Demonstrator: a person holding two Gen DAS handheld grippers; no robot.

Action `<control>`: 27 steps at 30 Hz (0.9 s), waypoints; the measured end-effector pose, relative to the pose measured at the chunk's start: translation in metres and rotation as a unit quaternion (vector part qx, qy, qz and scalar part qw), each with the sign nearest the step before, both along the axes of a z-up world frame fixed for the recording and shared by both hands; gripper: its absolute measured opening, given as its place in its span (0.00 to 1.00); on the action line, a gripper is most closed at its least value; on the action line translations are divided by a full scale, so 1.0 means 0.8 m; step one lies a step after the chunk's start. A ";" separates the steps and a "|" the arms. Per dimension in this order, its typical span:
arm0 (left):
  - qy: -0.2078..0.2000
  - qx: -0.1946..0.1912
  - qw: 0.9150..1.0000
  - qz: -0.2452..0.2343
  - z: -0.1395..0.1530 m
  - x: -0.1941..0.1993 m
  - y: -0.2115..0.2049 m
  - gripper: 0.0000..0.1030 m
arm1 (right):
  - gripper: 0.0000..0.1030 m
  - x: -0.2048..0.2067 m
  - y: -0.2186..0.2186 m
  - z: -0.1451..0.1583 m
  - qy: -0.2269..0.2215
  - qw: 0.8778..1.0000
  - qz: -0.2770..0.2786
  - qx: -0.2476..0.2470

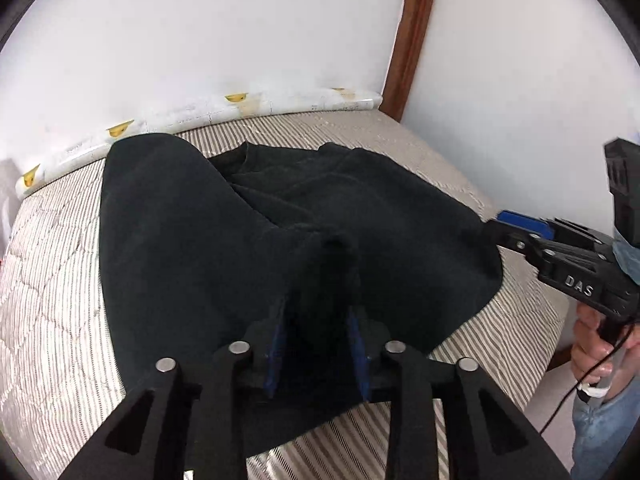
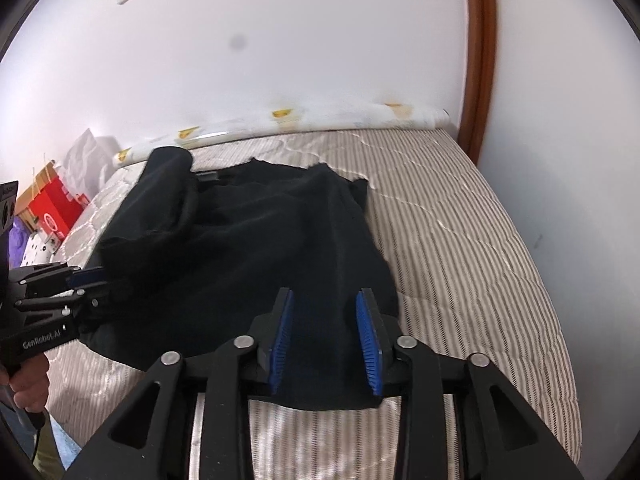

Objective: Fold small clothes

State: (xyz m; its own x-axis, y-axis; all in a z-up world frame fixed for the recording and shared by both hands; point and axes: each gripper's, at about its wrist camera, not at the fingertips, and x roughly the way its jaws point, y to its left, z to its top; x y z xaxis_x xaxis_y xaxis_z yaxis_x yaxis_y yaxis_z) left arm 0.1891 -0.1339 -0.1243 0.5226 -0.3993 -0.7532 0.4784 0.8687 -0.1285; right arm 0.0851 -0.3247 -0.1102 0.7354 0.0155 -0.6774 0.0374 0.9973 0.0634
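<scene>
I have a black garment (image 1: 280,240) spread across the striped mattress (image 1: 60,280), reaching from the near edge back almost to the far edge by the wall. It looks like a small dark top: a neckline shows toward the far edge, and the left side is folded over the middle into a thick flap.

My left hand-held gripper (image 1: 316,320) sits over the near hem of the garment. Its blue pads (image 1: 276,356) stand a little apart with a raised ridge of black cloth between them; the cloth is so dark there that I cannot tell whether the pads press on it. From the right wrist camera the same left hand-held gripper (image 2: 90,284) comes in at the garment's left border, near the mattress's left edge, with a hand (image 2: 28,380) on its grip.

My right hand-held gripper (image 2: 326,336) is at the near edge of the mattress with its jaws parted. The garment's near hem lies between the blue pads (image 2: 282,340), and a gap shows on each side, so they do not pinch it. In the left wrist view its tips (image 1: 504,224) meet the garment's right border, a hand (image 1: 596,344) on the handle.

A rolled white patterned sheet (image 2: 280,120) lies along the far edge against the wall. A red box (image 2: 56,204) stands beyond the left edge.
</scene>
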 end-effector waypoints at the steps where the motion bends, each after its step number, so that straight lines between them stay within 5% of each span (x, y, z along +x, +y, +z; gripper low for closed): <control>1: -0.005 -0.004 1.000 -0.002 0.004 -0.004 0.007 0.34 | 0.38 0.000 0.006 0.004 -0.002 1.000 0.004 0.000; 5: -0.024 -0.023 0.999 0.011 0.016 -0.015 0.052 0.51 | 0.46 0.005 0.033 0.017 -0.013 1.000 0.025 0.007; 13: -0.017 -0.008 0.996 0.092 0.001 -0.010 0.150 0.52 | 0.64 0.036 0.104 0.012 -0.009 0.994 0.097 0.056; 21: 0.001 -0.002 0.993 0.119 -0.027 0.011 0.193 0.52 | 0.64 0.103 0.153 -0.040 0.049 0.990 0.104 0.079; 24: 0.007 -0.006 0.993 0.117 -0.034 0.016 0.199 0.52 | 0.56 0.120 0.163 -0.053 0.055 0.989 0.099 0.090; 27: 0.010 -0.010 0.993 0.114 -0.037 0.018 0.205 0.52 | 0.36 0.131 0.174 -0.053 0.045 0.990 0.099 0.090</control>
